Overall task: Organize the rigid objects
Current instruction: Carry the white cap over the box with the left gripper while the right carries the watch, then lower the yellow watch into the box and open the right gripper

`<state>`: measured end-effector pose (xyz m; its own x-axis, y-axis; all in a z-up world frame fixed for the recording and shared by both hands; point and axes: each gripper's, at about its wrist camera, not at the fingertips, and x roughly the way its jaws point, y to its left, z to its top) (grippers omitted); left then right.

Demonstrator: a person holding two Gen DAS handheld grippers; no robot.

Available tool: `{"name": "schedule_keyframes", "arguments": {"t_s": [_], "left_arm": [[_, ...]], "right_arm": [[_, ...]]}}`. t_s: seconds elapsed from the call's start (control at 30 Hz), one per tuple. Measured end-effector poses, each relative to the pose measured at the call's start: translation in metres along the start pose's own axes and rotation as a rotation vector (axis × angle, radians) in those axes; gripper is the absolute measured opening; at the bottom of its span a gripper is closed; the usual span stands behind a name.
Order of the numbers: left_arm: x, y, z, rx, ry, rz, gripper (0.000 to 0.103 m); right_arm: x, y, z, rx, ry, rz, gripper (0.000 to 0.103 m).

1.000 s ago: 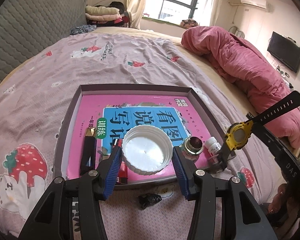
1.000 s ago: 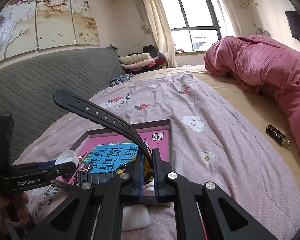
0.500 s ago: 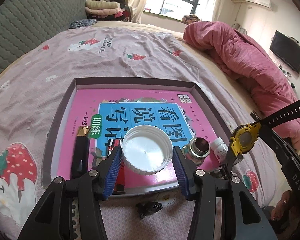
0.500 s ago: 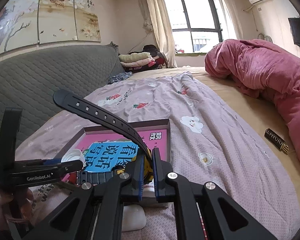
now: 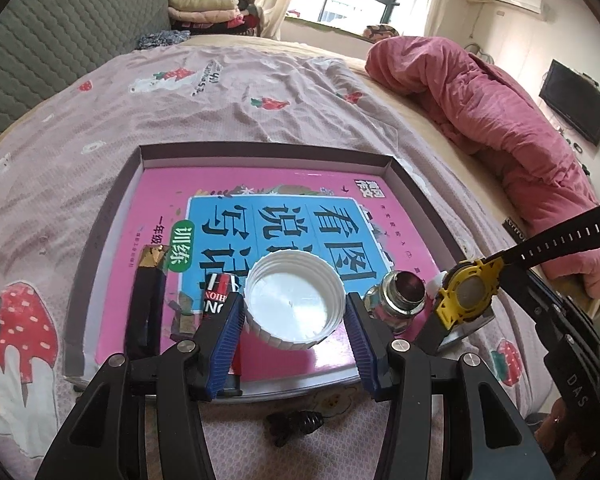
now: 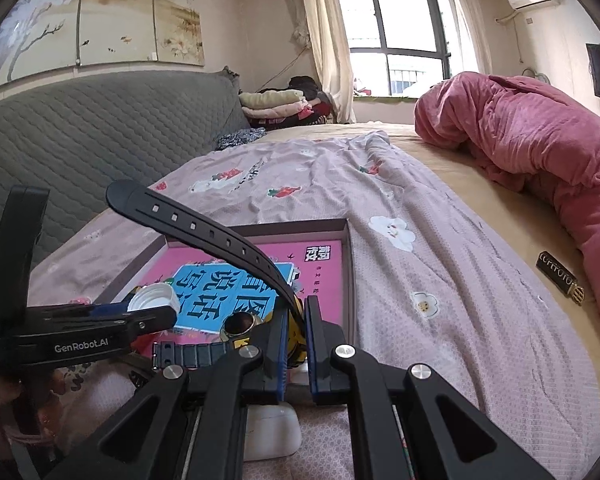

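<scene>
The left fingers [image 5: 236,332] are clamped on a white lid [image 5: 295,306], one blue pad against each side of its ribbed rim, and hold it open side up over the near part of a shallow box [image 5: 100,240] on the bed [image 5: 240,92]. The right fingers [image 6: 314,332] are pressed together on a yellow watch [image 5: 470,292], gripping its case edge-on so that one black strap rises up and away while the other lies low toward the left gripper [image 5: 295,336]. The watch sits at the box's near right corner. Inside the box a pink and blue book [image 5: 284,216] covers the bottom, and on it lie a dark flat bar [image 5: 146,300] with a gold end, a small red and black item [image 5: 216,292] just beside the lid, and a small metal jar [image 5: 398,300] between the lid and the watch. A pink quilt [image 5: 500,120] is bunched on the far side of the bed.
</scene>
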<state>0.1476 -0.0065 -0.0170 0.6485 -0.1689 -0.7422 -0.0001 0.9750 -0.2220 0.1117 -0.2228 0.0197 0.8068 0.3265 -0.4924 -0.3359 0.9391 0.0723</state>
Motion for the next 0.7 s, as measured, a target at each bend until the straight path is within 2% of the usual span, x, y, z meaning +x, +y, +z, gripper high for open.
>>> {"name": "schedule_keyframes", "arguments": {"t_s": [0.7], "left_arm": [[0.023, -0.001, -0.004, 0.005, 0.034, 0.006, 0.052]], "right_arm": [[0.019, 0.012, -0.003, -0.080, 0.002, -0.038, 0.008]]}}
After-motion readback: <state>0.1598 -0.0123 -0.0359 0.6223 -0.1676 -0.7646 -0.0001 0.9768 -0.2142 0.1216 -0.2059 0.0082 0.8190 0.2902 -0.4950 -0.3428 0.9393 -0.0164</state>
